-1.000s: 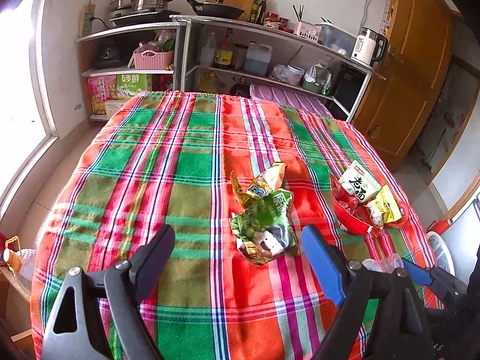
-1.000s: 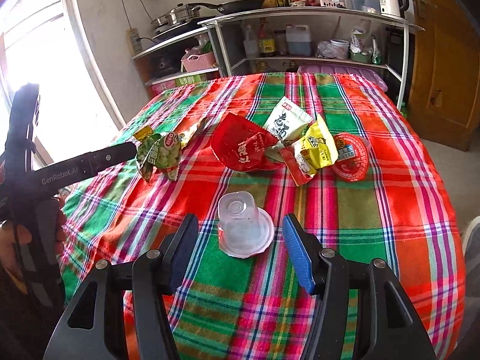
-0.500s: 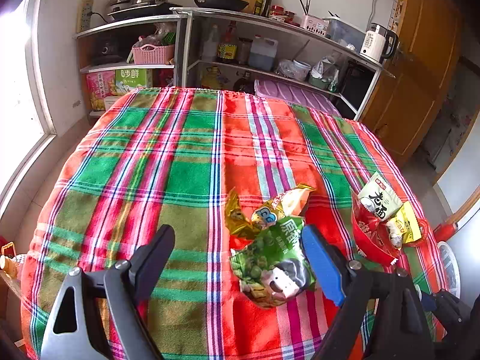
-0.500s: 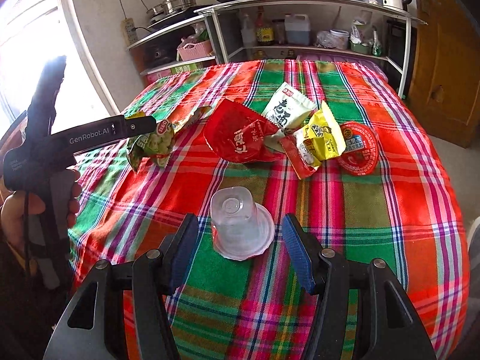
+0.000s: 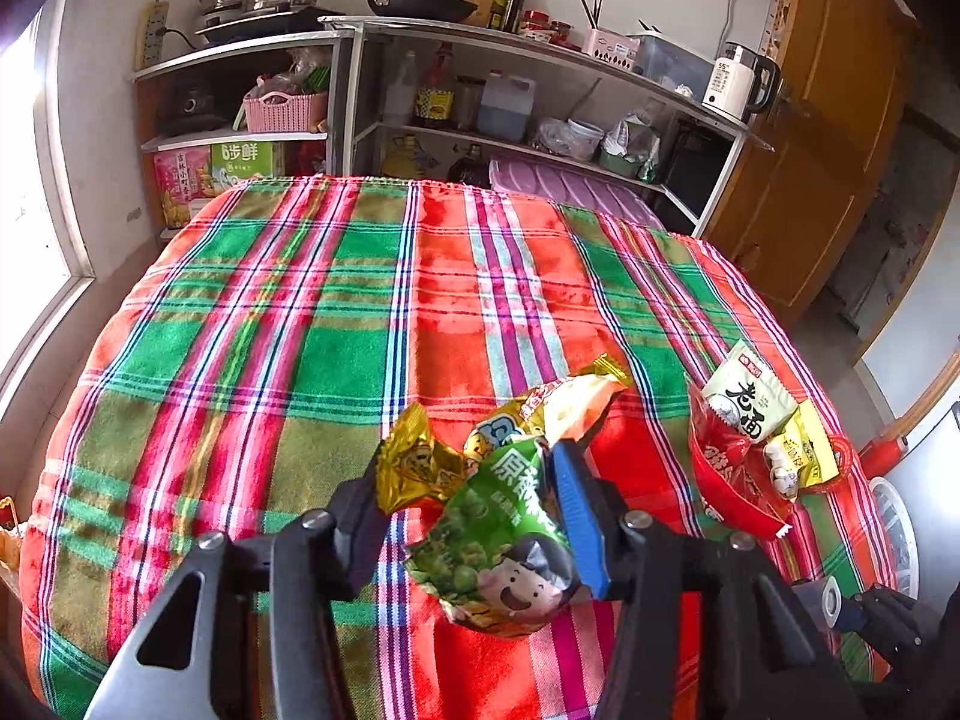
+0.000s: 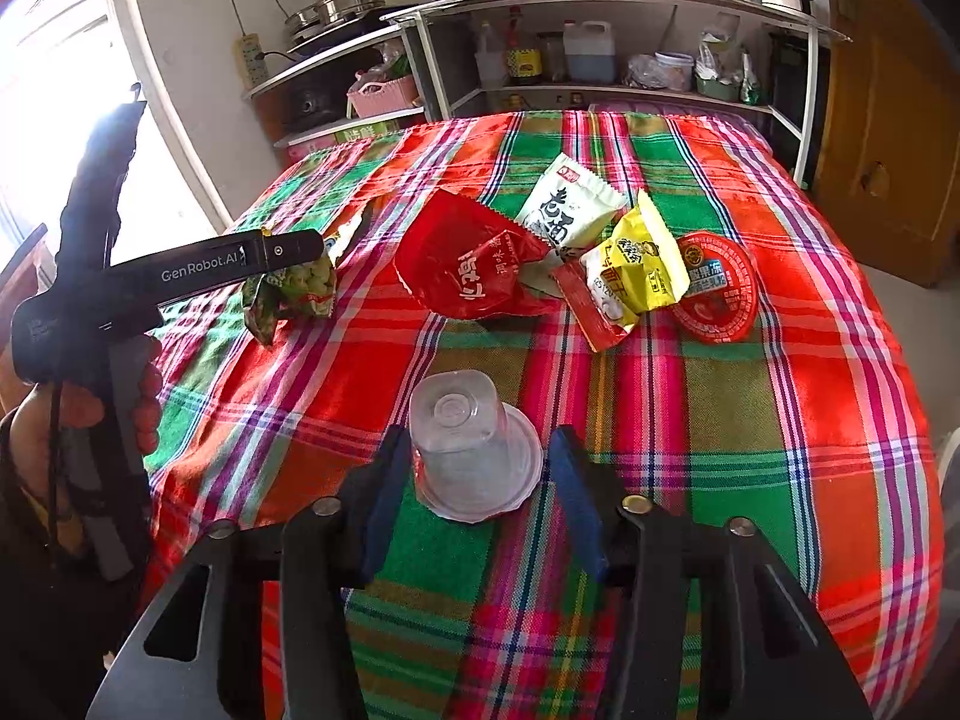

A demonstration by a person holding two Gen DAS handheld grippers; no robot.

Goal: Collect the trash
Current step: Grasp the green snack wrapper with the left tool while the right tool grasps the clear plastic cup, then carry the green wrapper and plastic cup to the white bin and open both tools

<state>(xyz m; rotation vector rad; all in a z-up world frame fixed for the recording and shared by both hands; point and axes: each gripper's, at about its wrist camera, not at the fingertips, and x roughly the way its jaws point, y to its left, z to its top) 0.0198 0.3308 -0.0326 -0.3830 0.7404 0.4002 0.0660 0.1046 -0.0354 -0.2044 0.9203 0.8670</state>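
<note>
My left gripper (image 5: 468, 516) has its jaws closing around the green pea snack bag (image 5: 504, 540), low in the middle of the left wrist view. The bag is crumpled between the pads and looks pinched on both sides, with a gold wrapper (image 5: 420, 468) bunched up right against it and a yellow-orange wrapper (image 5: 570, 399) poking out just behind. In the right wrist view the same bag shows at mid-left, hanging under the left gripper's black finger.

My right gripper (image 6: 474, 492) sits low center in its own view, jaws closing on a clear plastic cup (image 6: 474, 450) that stands upside down on the counter (image 6: 750, 420), which is covered by a red and green plaid cloth. The cup is between the pads; the left pad looks right at its side, the right one seems just shy of the rim, so I can't swear it's gripped yet.

Above the cup, mid-frame, is the rest of the trash: a red bag (image 6: 474, 270), a white packet (image 6: 570, 210) with black characters, a yellow packet (image 6: 642, 270) and a round red lid (image 6: 717, 288), all touching or overlapping. My hand (image 6: 72, 408) holding the left tool is at the left edge.
</note>
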